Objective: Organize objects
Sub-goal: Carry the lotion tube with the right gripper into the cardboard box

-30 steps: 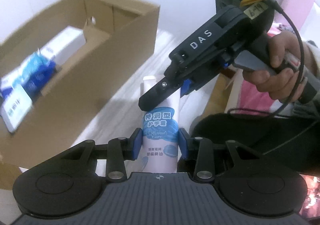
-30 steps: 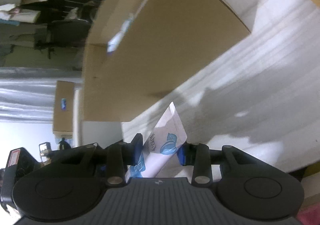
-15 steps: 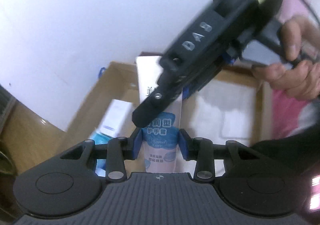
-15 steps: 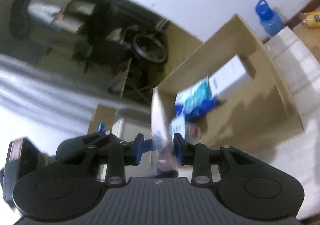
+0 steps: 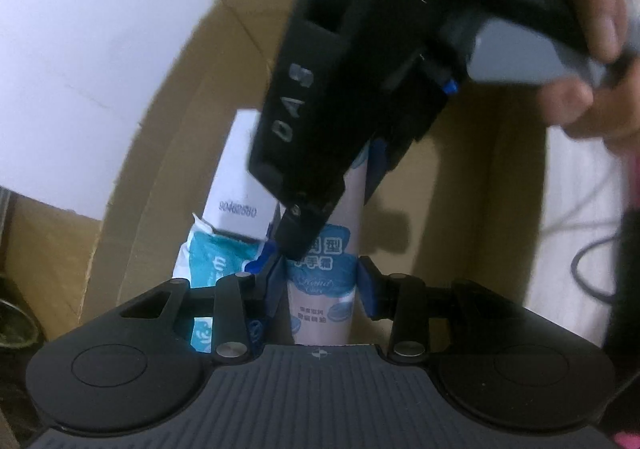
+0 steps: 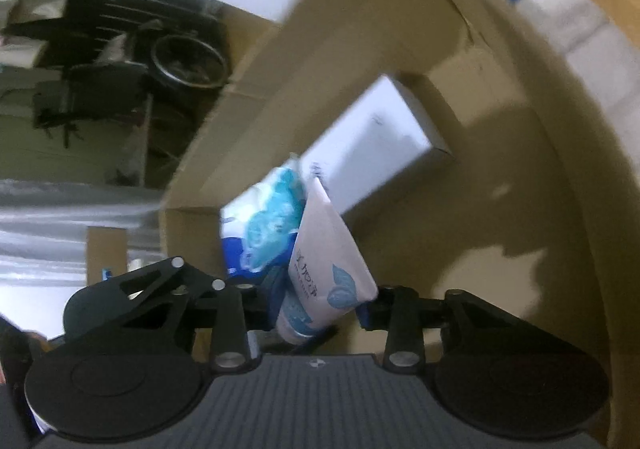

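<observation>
Hovering over the open cardboard box (image 5: 168, 153), both tongs pinch one hand-cream tube (image 5: 320, 289), left tongs (image 5: 320, 281) low, right tongs (image 6: 322, 309) higher; uneven release could tip it onto the white carton (image 5: 244, 177) and blue packets (image 5: 208, 261).

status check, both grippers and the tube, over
Left gripper and right gripper both shut on hand cream tube. Tube held over open cardboard box. White carton and blue pack inside, beside tube.
</observation>
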The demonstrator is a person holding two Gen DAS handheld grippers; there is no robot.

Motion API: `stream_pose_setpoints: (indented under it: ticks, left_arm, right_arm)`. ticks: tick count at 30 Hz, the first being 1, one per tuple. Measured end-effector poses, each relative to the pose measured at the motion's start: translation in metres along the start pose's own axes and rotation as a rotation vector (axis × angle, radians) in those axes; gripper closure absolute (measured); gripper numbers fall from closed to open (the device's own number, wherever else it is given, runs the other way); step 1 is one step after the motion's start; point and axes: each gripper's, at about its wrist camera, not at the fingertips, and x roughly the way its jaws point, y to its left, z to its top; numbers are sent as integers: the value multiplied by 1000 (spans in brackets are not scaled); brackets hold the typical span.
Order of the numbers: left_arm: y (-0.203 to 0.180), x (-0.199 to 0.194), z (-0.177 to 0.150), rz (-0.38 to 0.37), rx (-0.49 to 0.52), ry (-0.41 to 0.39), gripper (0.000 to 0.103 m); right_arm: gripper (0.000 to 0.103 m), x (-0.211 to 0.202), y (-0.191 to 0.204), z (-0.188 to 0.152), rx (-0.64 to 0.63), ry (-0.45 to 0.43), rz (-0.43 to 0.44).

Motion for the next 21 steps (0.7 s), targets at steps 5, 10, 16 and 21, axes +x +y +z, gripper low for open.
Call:
stream_pose_setpoints:
  ticks: [5,10,16,21]
  left_arm:
    - [-5,19,2,15,94,70,65]
    - [-15,29,8,33,171,106,65]
    - [-21,39,13,39,220,154,65]
    - [-19,44,12,87,197,215,64]
  right_arm:
    - [48,2,0,-2,-40,10,-97]
    - [48,6,4,-9,-92,17,-162]
    - [47,5,18,-16,-167,27,-252]
    - [46,2,24,-25,-218,21,-283]
